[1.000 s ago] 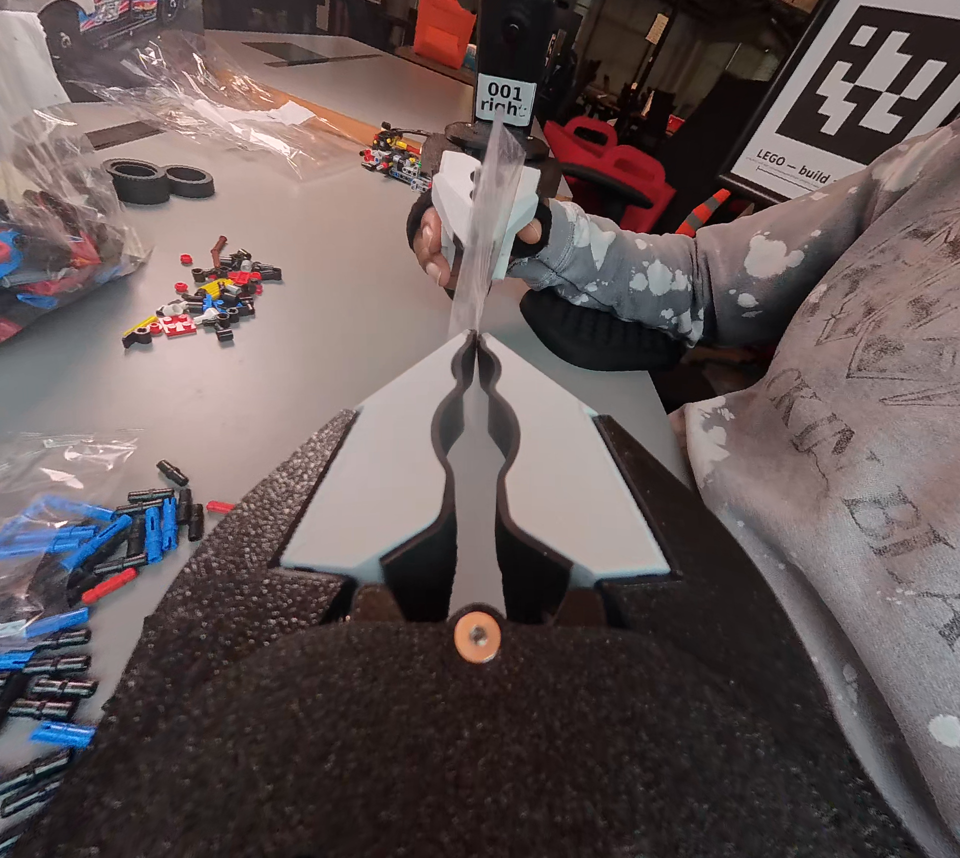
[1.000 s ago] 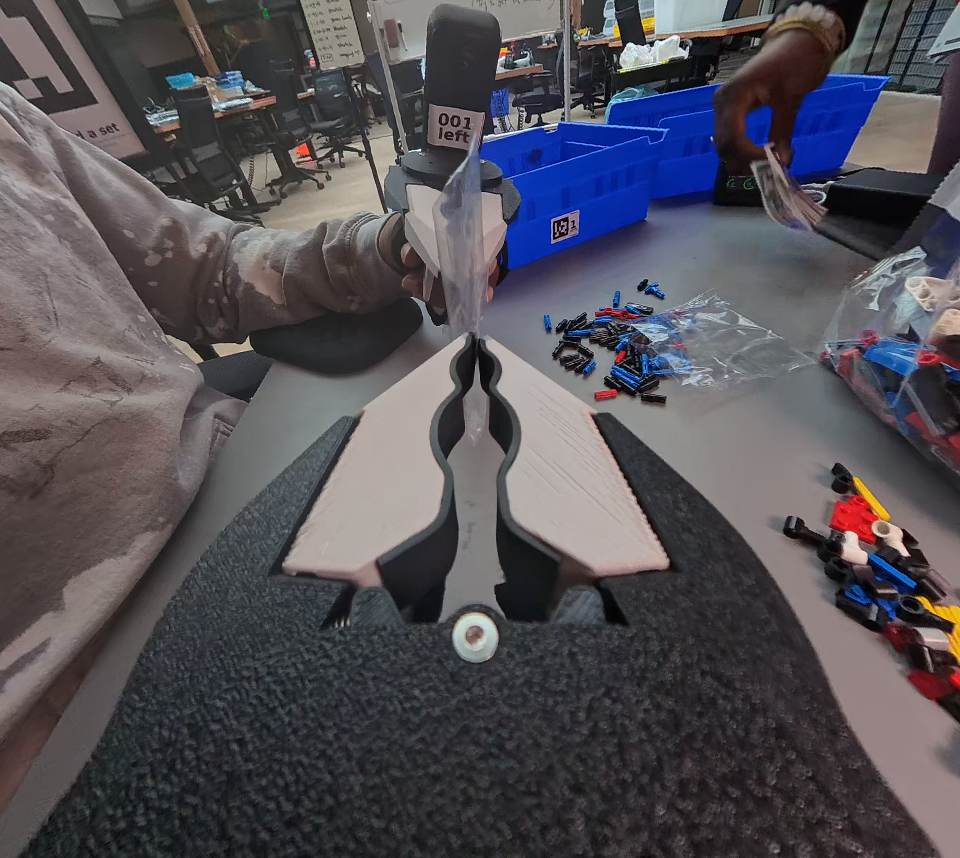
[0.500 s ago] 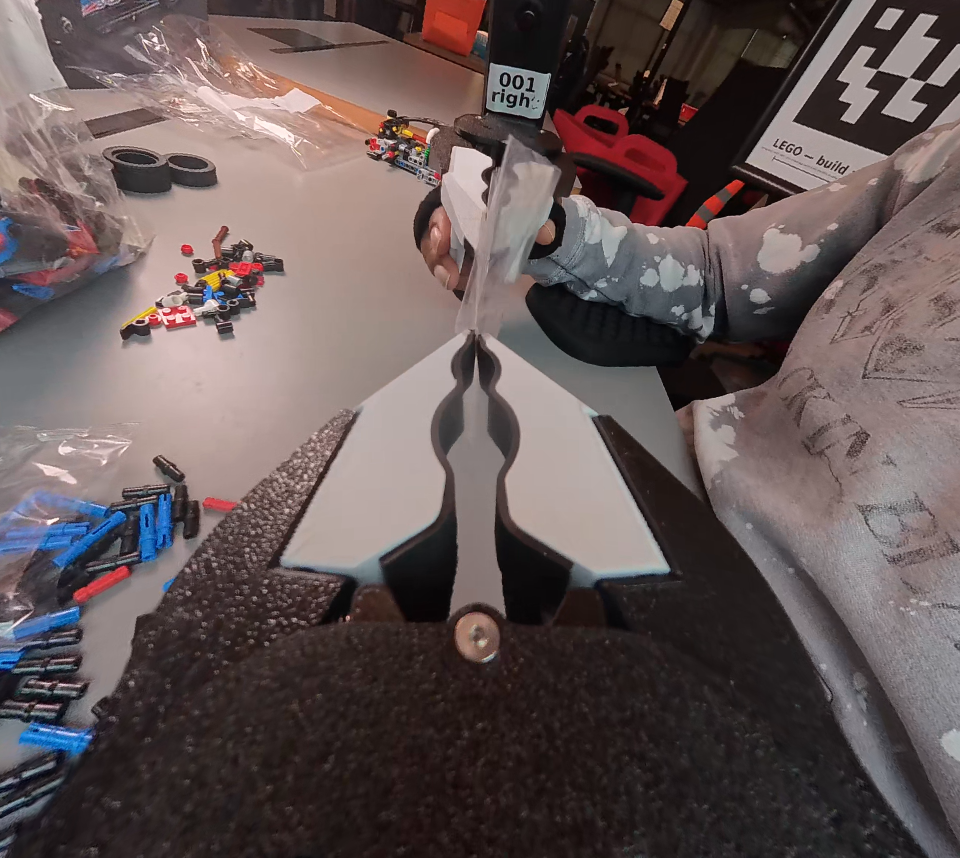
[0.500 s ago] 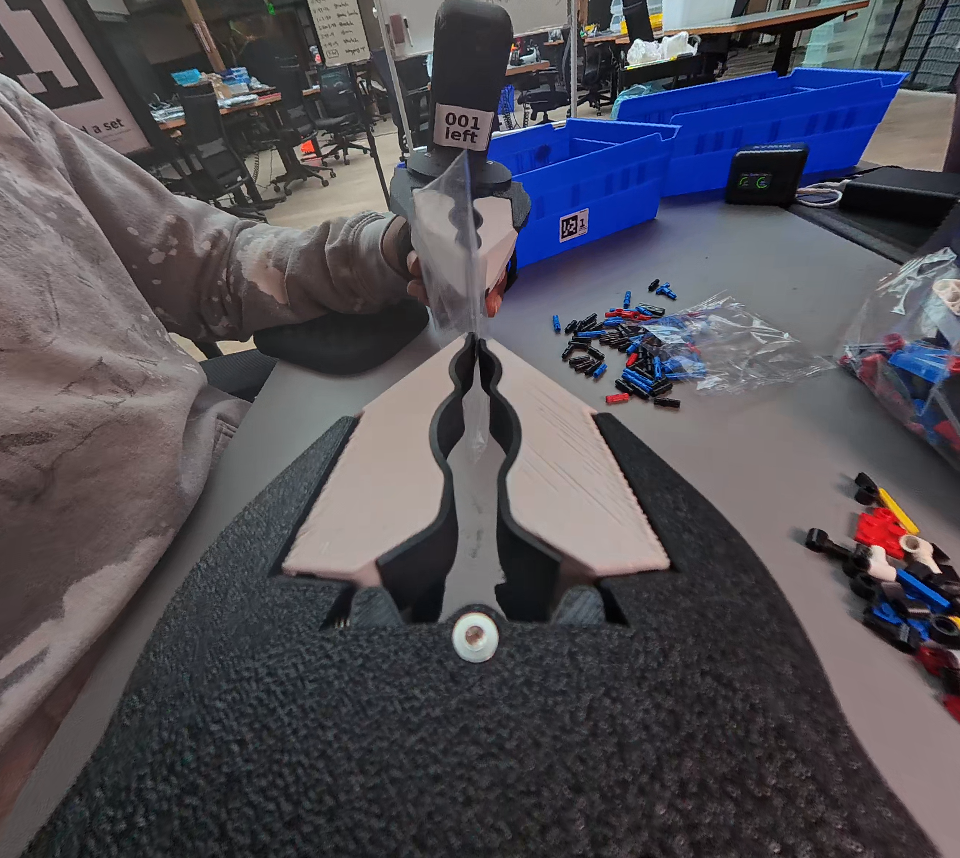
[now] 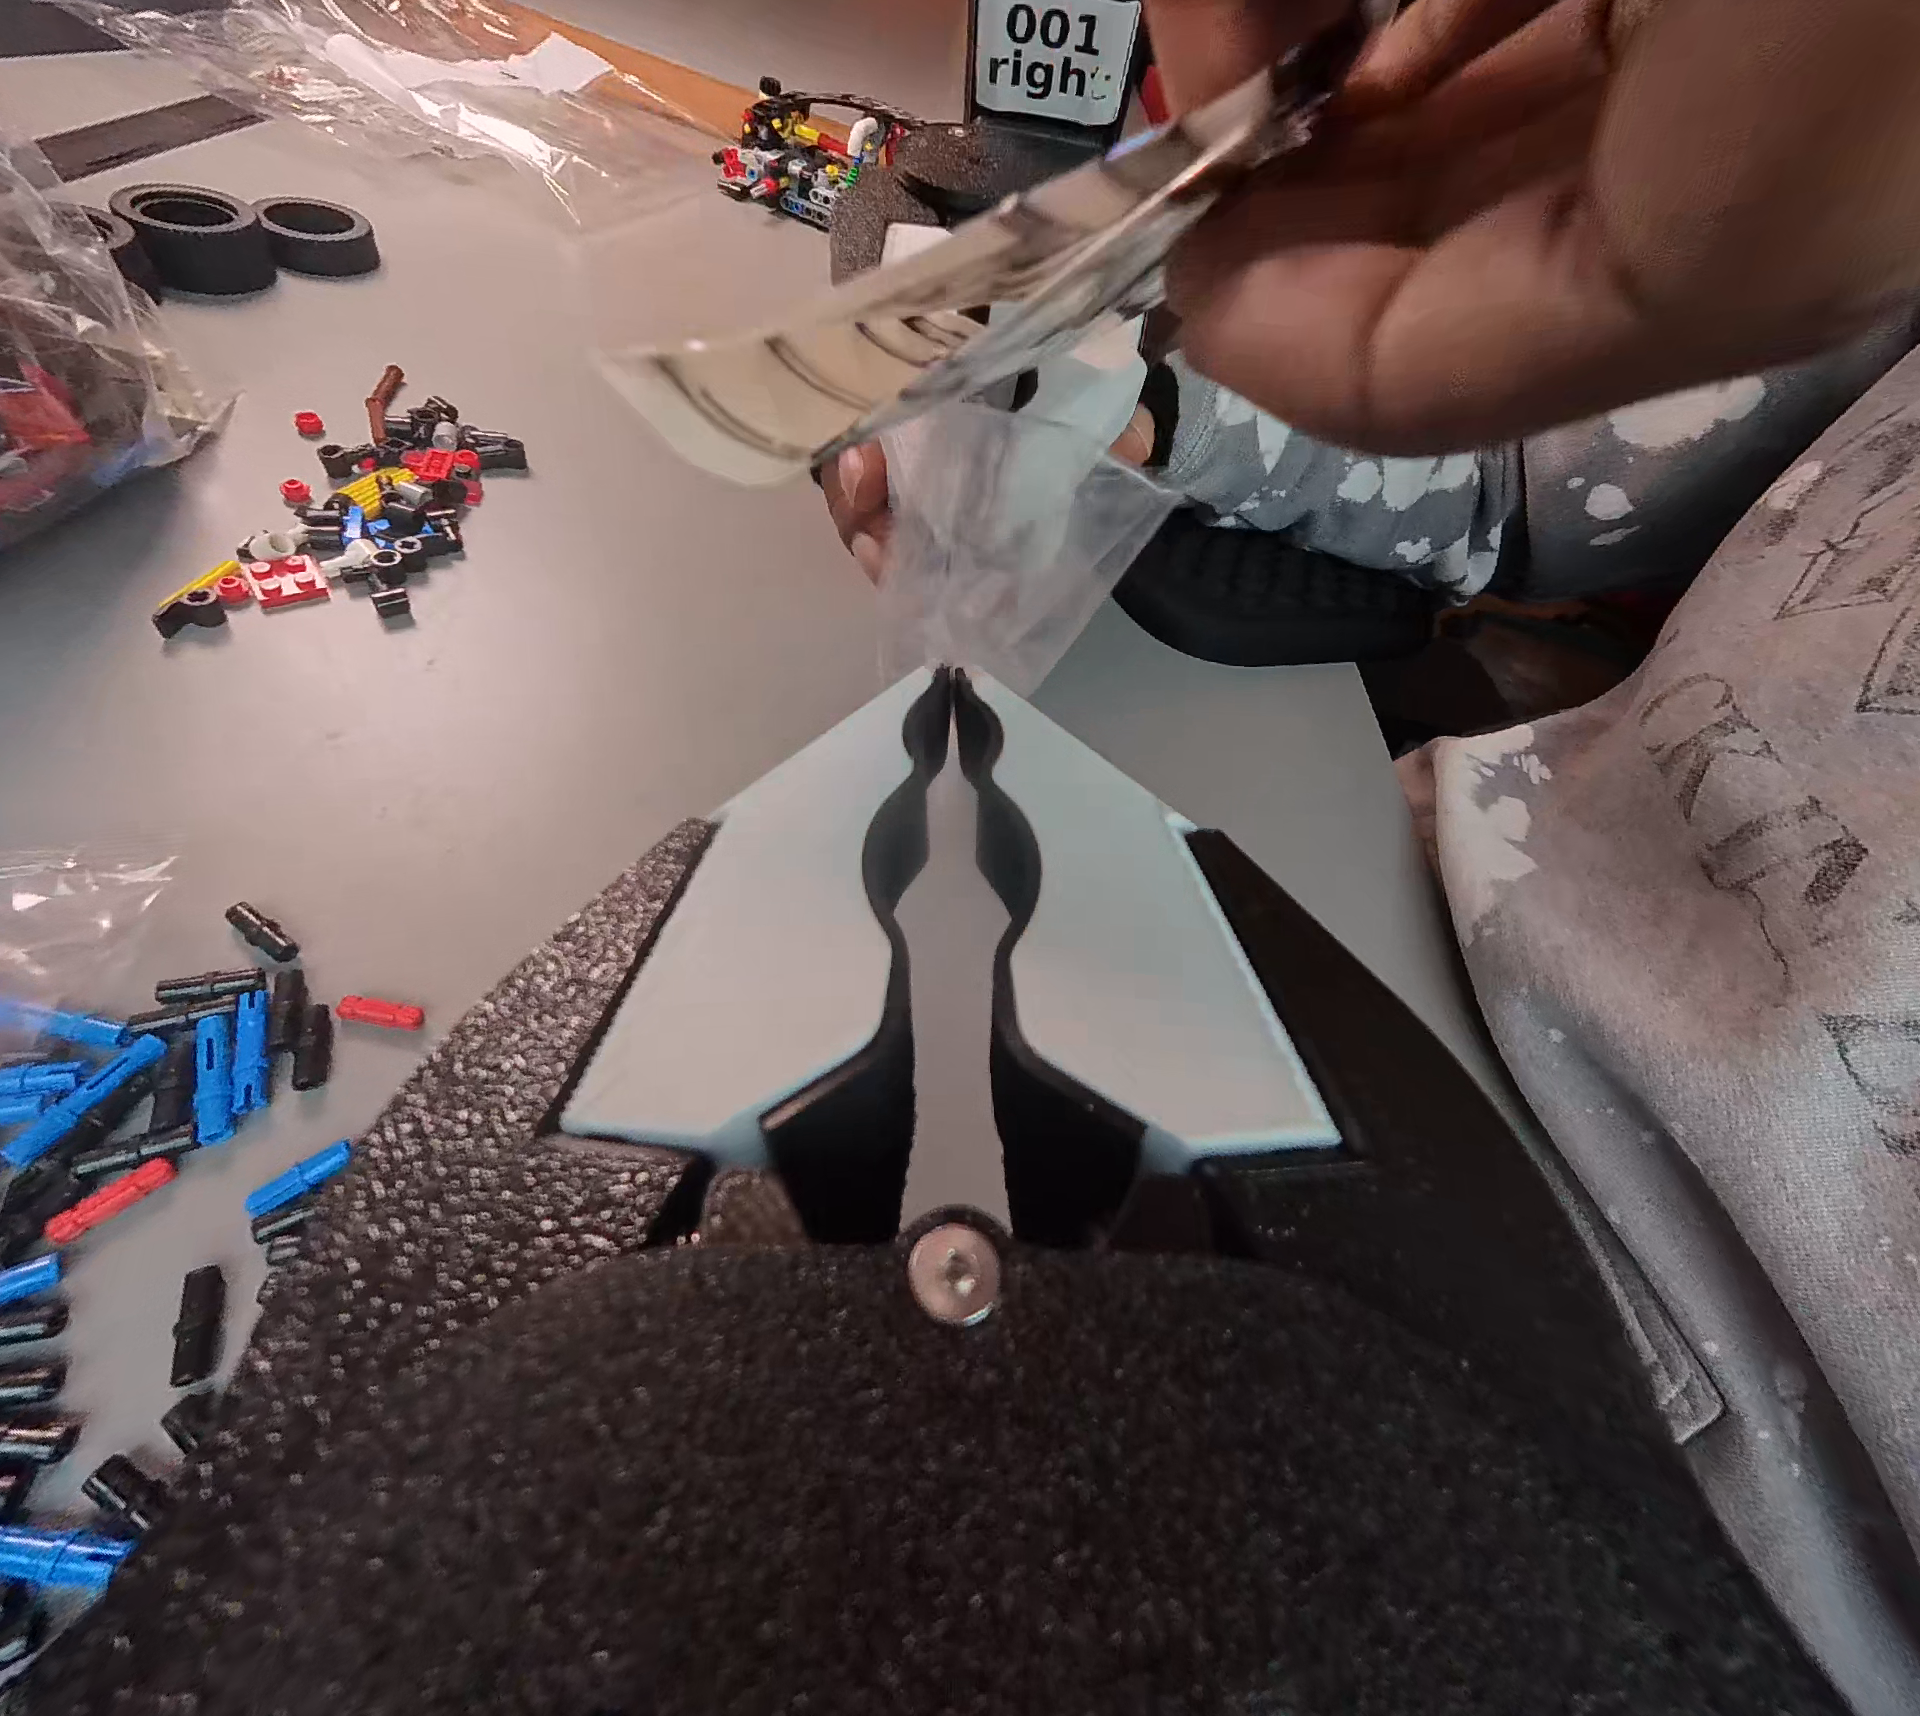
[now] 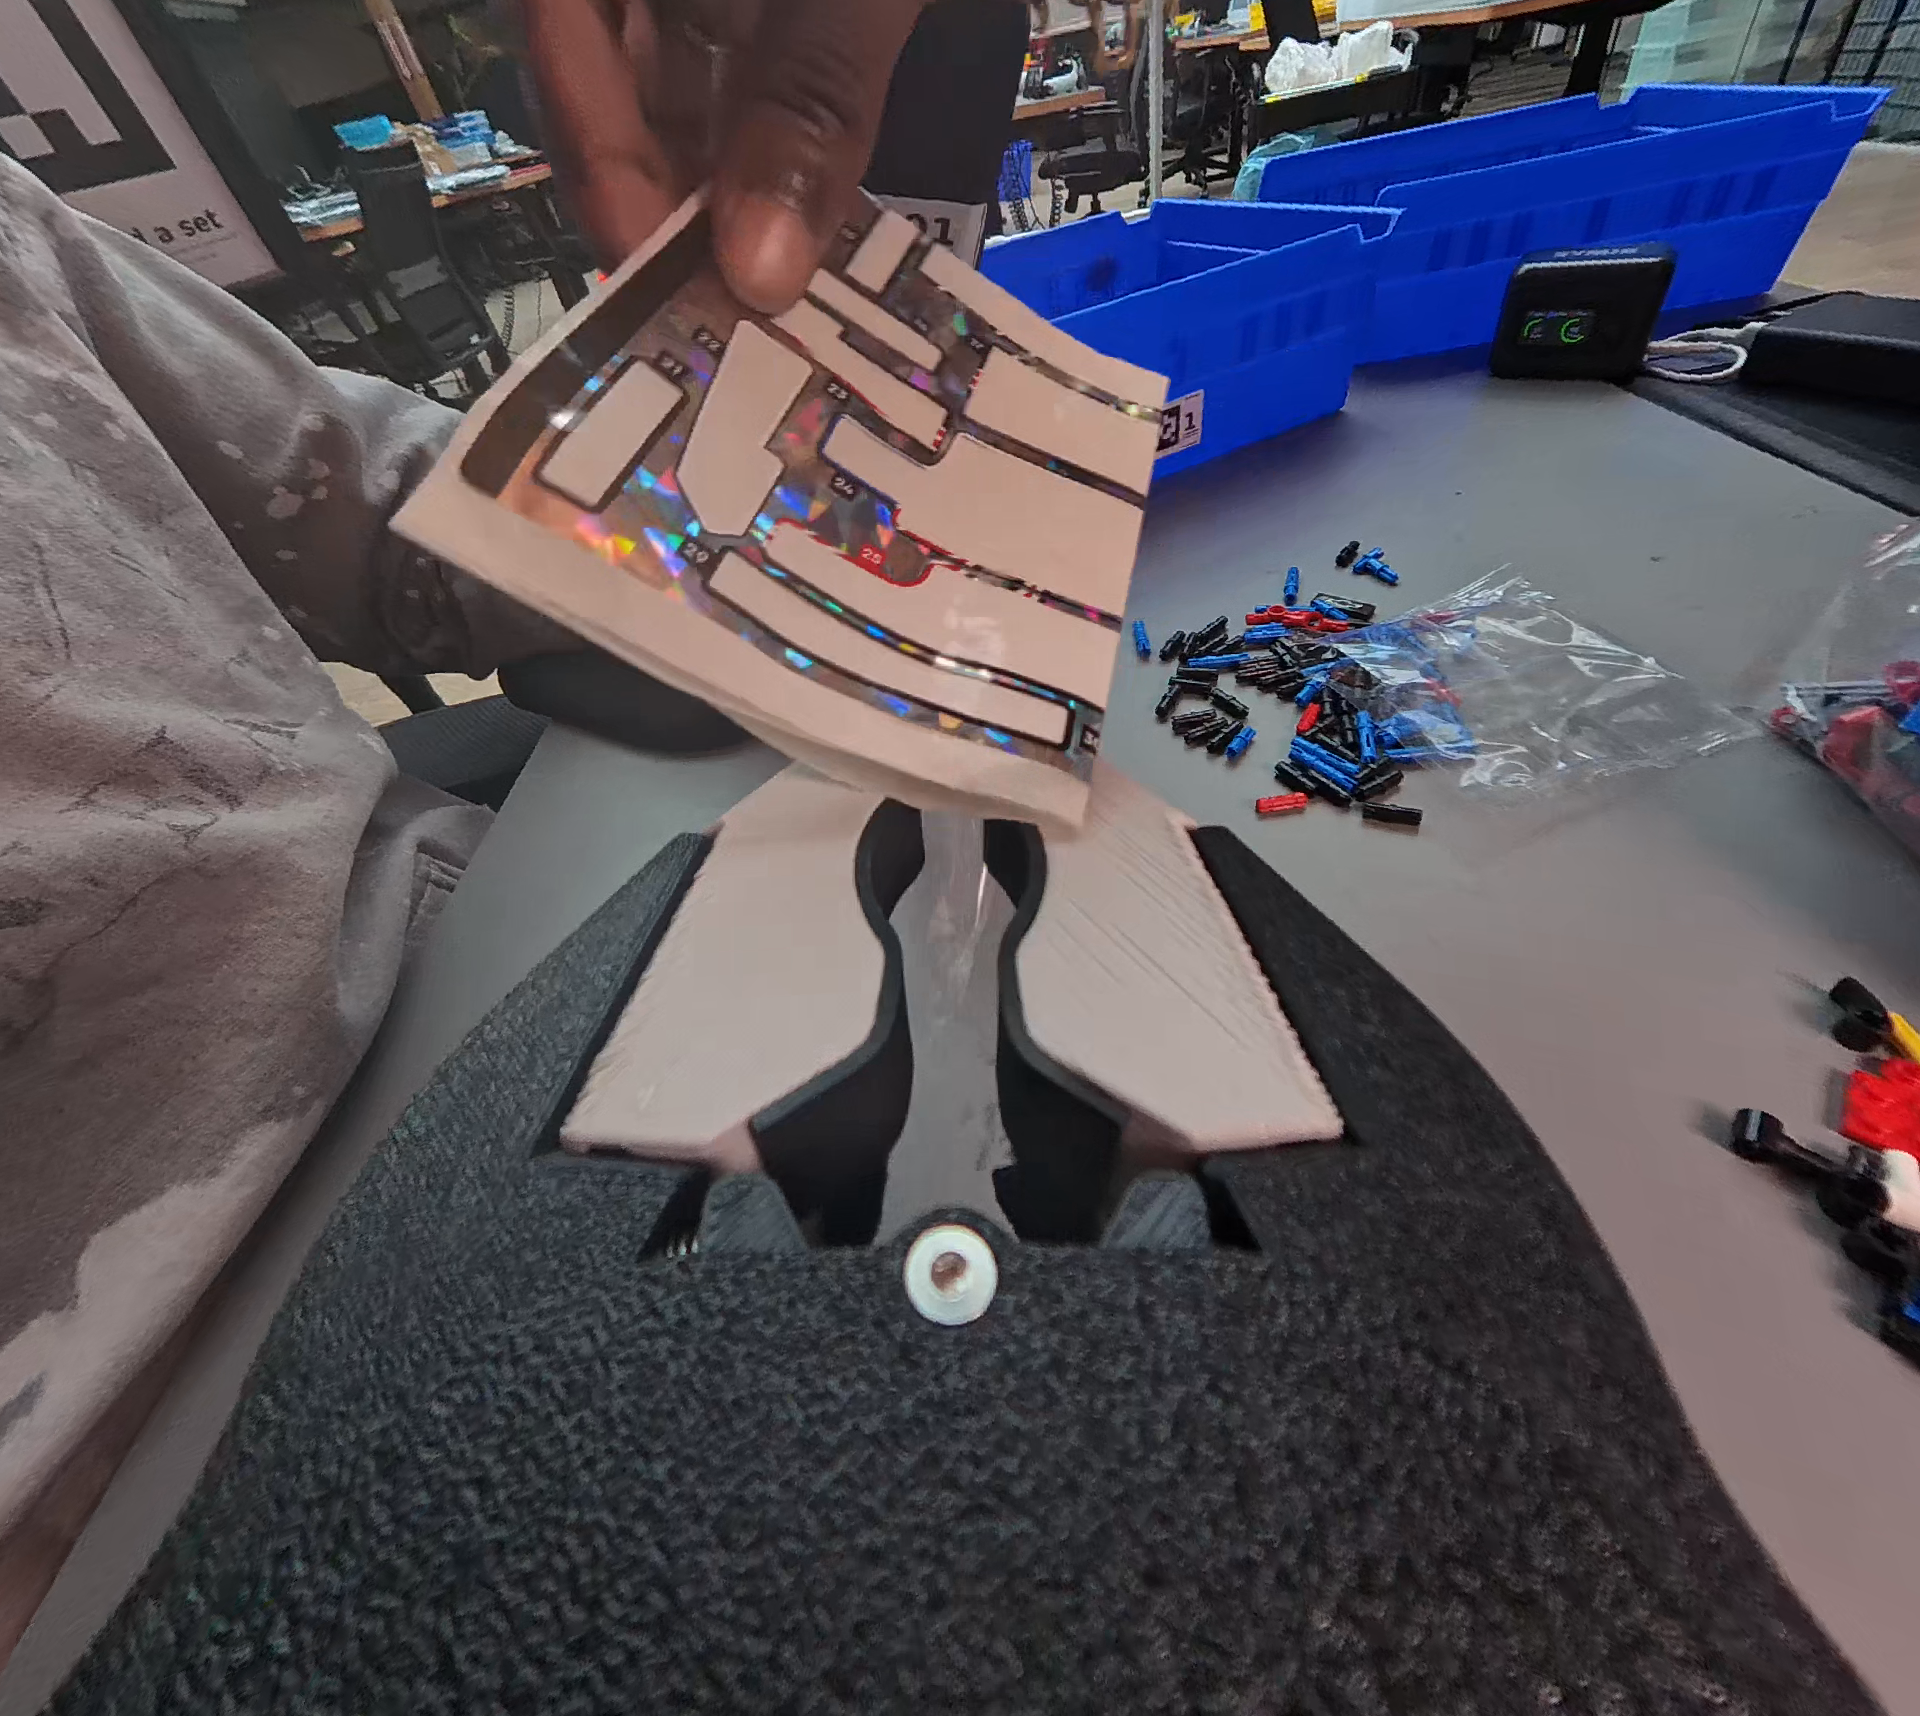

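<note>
Two grippers pinch one clear bag while a bare hand holds a sticker sheet over it.

At left on the bench (image 5: 644, 731) lie loose bricks (image 5: 353, 503); at centre the left gripper (image 5: 951, 679) has its jaws clamped on the clear plastic bag (image 5: 1013, 544). The right gripper (image 6: 951, 835) grips its other edge. At upper right a hand (image 5: 1538, 139) holds the sticker sheet (image 6: 831, 513). Pulling apart could likely tear the thin film or let it slip.

Your two wrist cameras face each other low over the grey table (image 5: 540, 731), very near; both share the clear bag (image 5: 1013, 544) and a bare hand (image 6: 748, 4) between them.
</note>
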